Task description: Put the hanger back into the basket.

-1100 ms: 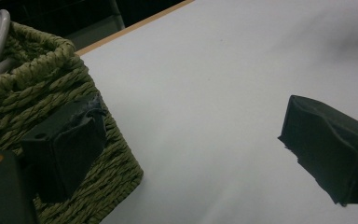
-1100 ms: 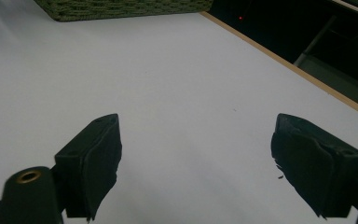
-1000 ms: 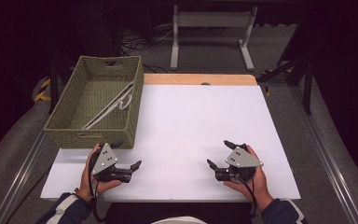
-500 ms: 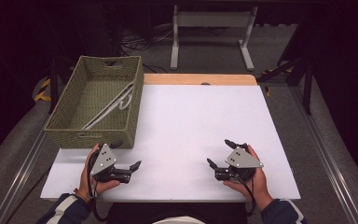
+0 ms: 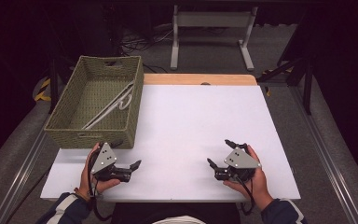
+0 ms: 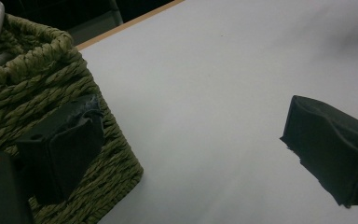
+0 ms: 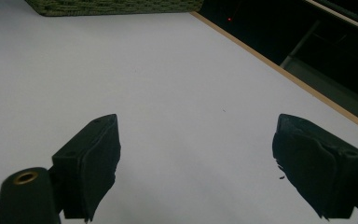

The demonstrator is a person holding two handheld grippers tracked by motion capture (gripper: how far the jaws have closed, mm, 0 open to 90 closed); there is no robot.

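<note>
High view: notes L gripper (image 5: 127, 154) and R gripper (image 5: 218, 151) released, jaws wide, empty, resting at near table (image 5: 191, 121) edge. Locates hangers (image 5: 114, 105) inside basket (image 5: 137, 93), just beyond L gripper. Recommend: lift L over rim, descend square, clamp mid-shaft.

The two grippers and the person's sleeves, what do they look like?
Each is a black handheld tool. The left gripper and right gripper both carry a grey three-cornered plate on top and trail a black cable. In the gripper views the jaws are black, blocky pads with ragged edges. The sleeves are dark blue with a light band.
</note>
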